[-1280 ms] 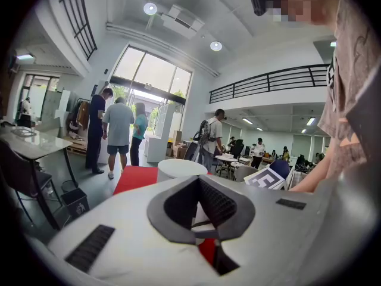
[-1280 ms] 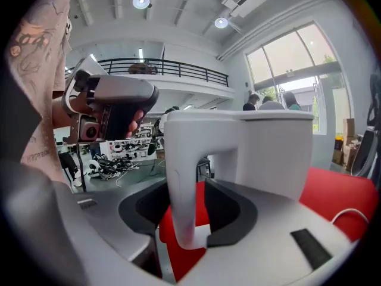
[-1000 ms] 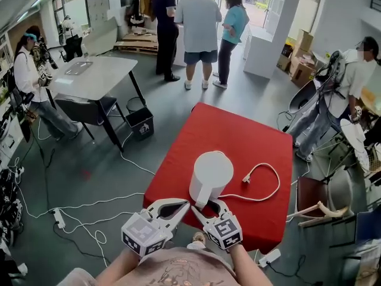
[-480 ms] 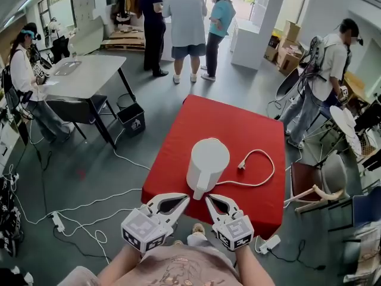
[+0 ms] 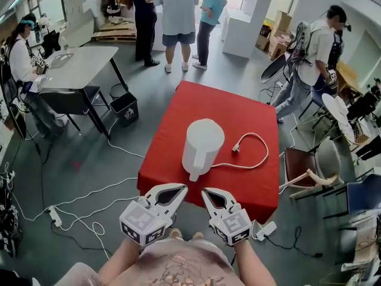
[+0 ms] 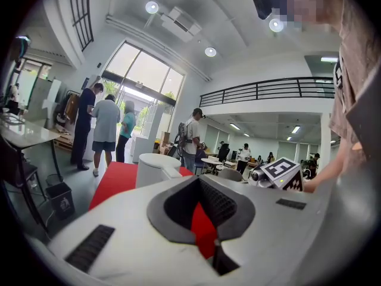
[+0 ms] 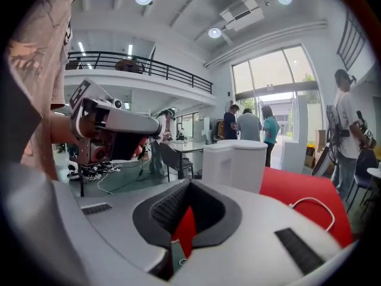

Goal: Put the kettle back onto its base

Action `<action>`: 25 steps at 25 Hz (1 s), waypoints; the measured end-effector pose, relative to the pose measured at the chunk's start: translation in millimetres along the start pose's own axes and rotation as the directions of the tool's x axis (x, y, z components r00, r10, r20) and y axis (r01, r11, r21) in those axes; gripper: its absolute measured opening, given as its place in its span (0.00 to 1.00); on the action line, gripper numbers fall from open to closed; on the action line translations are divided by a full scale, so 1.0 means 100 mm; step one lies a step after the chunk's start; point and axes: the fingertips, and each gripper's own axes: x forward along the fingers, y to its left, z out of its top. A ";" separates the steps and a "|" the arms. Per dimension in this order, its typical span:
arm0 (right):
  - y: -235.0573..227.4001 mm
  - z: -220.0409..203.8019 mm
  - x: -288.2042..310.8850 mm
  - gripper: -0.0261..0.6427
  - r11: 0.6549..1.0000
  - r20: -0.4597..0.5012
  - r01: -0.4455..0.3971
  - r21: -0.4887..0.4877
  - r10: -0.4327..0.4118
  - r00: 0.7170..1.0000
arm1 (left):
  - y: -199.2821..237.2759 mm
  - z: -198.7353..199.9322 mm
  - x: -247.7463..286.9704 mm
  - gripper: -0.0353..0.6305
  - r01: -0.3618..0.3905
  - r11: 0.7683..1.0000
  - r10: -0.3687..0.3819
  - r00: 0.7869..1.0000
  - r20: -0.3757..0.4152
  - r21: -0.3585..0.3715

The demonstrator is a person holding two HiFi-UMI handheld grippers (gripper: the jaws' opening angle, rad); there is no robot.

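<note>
Item 1: white kettle (image 5: 202, 148), upright mid-table (image 5: 250, 186), cord (image 5: 257, 154) trailing right. Right tongs (image 5: 206, 192), at its handle 1 second ago, now withdrawn, closed, empty. Left tongs (image 5: 182, 187) closed, empty. Placement judged complete.

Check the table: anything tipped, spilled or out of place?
Nothing tipped or spilled. The white kettle stands upright on the red table. Only its cord loops loose beside it, plug lying unconnected on the table.
</note>
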 end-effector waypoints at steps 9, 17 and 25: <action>0.25 0.10 -0.42 0.05 0.998 0.050 -0.052 0.023 0.051 0.997 | -0.22 0.03 -0.11 0.03 -0.060 0.998 0.060 0.998 0.024 0.010; 0.47 0.13 -0.99 0.05 0.994 0.129 -0.083 0.074 0.073 0.989 | -0.69 -0.17 -0.20 0.03 -0.063 0.998 0.062 0.998 0.012 0.009; 0.65 -0.10 -1.48 0.04 0.984 0.136 -0.090 0.156 0.069 0.988 | -1.21 -0.32 -0.36 0.03 -0.075 0.997 0.075 0.997 0.002 0.029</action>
